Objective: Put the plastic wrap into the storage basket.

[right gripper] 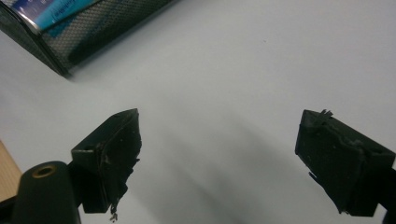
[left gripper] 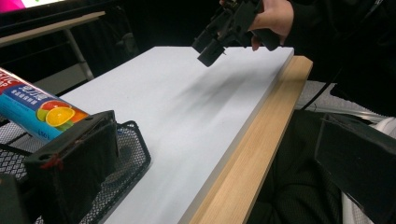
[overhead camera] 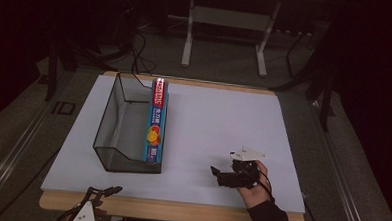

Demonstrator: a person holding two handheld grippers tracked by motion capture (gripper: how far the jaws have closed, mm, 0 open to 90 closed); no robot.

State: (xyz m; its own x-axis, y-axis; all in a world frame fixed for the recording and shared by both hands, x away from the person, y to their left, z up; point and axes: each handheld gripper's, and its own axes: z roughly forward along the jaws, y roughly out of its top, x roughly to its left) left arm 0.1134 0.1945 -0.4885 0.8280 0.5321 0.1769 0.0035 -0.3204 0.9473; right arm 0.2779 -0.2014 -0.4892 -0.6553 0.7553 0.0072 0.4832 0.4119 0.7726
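Note:
A black wire-mesh basket (overhead camera: 118, 132) stands on the left half of the white tabletop (overhead camera: 218, 121). A long blue box of wrap (overhead camera: 156, 121) with fruit printed on it lies along the basket's right wall. My right gripper (overhead camera: 217, 174) hovers over the near right part of the table, held in a hand (overhead camera: 254, 189). Its jaws point toward the basket and stand open, with bare white surface between them (right gripper: 226, 158). My left gripper (overhead camera: 104, 190) sits at the table's front edge, below the basket. It is open and holds nothing (left gripper: 215, 177). Just beyond its left jaw are the box (left gripper: 42, 109) and the basket (left gripper: 135, 154).
A wooden rim (overhead camera: 179, 210) runs along the table's front edge. Behind the table stands a grey desk frame (overhead camera: 228, 19), with cables on the dark floor (overhead camera: 136, 58). In the left gripper view the other gripper (left gripper: 219, 39) hangs over the table, and dark clothing (left gripper: 299, 186) lies beyond the rim.

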